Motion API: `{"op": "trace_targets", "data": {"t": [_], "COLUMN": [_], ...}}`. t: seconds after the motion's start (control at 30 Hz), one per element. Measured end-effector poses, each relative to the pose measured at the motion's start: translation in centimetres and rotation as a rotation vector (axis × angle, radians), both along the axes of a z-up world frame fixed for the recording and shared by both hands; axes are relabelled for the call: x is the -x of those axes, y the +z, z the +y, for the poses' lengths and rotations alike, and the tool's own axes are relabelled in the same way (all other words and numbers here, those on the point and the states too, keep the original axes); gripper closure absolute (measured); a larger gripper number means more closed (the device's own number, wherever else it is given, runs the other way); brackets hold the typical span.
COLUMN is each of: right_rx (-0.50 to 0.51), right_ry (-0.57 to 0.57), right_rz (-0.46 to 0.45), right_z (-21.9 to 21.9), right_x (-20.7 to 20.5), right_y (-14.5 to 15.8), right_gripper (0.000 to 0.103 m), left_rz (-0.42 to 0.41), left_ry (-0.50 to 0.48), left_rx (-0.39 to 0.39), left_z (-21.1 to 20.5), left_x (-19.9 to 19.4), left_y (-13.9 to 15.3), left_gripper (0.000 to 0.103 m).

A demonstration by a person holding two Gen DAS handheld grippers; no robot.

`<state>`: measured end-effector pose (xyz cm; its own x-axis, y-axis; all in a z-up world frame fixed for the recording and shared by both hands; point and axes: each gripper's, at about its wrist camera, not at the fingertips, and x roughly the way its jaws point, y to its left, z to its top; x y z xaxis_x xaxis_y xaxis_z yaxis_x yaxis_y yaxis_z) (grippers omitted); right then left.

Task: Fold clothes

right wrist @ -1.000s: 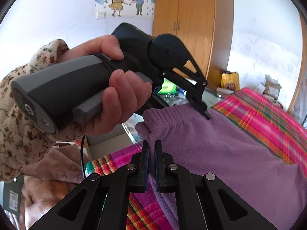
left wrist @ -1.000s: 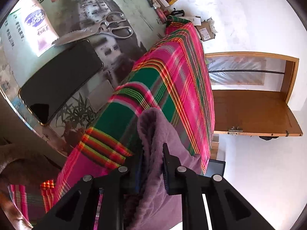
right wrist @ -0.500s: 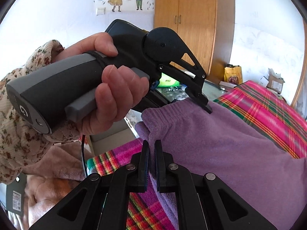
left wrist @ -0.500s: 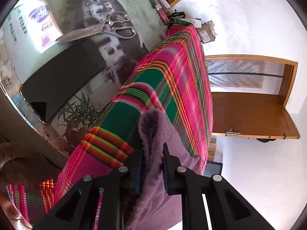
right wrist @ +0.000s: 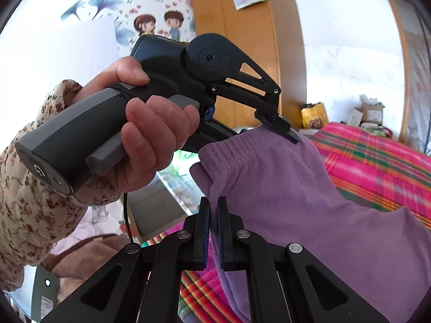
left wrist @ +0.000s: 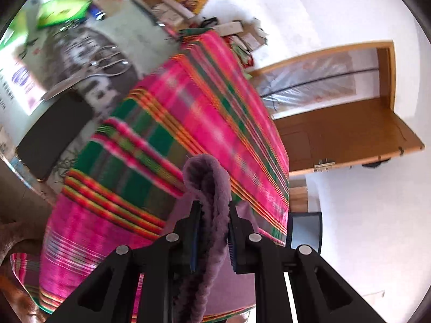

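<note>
A purple fleece garment (right wrist: 291, 188) hangs in the air above the pink and green plaid cloth (left wrist: 210, 107). My left gripper (left wrist: 212, 207) is shut on a thick fold of the purple garment (left wrist: 210, 183), which bulges up between its pads. My right gripper (right wrist: 213, 206) is shut on the ribbed edge of the same garment, close beside the left one. In the right wrist view the left gripper (right wrist: 280, 132) pinches the garment's upper corner, and a hand (right wrist: 150, 140) in a flowered sleeve grips its handle.
Left of the plaid cloth lies a glass tabletop (left wrist: 118, 29) with scissors (left wrist: 107, 64), a black phone (left wrist: 54, 132), a printed packet and a green bag. Boxes and bags crowd the far end. A wooden door (left wrist: 344, 134) stands at right, a wardrobe (right wrist: 242, 53) behind.
Both grippers have risen with the purple garment, lifting it higher off the plaid cloth. The left wrist view has rolled and the tabletop has slid away toward the upper left.
</note>
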<state>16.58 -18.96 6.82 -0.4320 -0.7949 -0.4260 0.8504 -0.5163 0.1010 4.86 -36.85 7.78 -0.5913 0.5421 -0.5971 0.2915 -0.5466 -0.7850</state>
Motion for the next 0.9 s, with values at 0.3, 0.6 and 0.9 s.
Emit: {"op": "trace_targets", "data": {"t": [0.3, 0.6, 0.9], "right_rx": [0.066, 0.088, 0.097], "right_ry": [-0.099, -0.185, -0.264], "right_rz": [0.011, -0.025, -0.023], "right_z": [6.3, 11.9, 16.4], "right_x": [0.5, 1.3, 1.1], "right_y": [1.7, 1.5, 1.3], "right_gripper": [0.097, 0.097, 0.098], "left_rz": [0.000, -0.033, -0.050], "left_ry": [-0.097, -0.184, -0.259], "left_rx": [0.057, 0.079, 0.113], "left_z": [7.0, 13.4, 18.4], "left_x": [2.3, 4.2, 5.4], "left_y": [2.7, 2.7, 2.8], "left_gripper": [0.085, 0.085, 0.085]}}
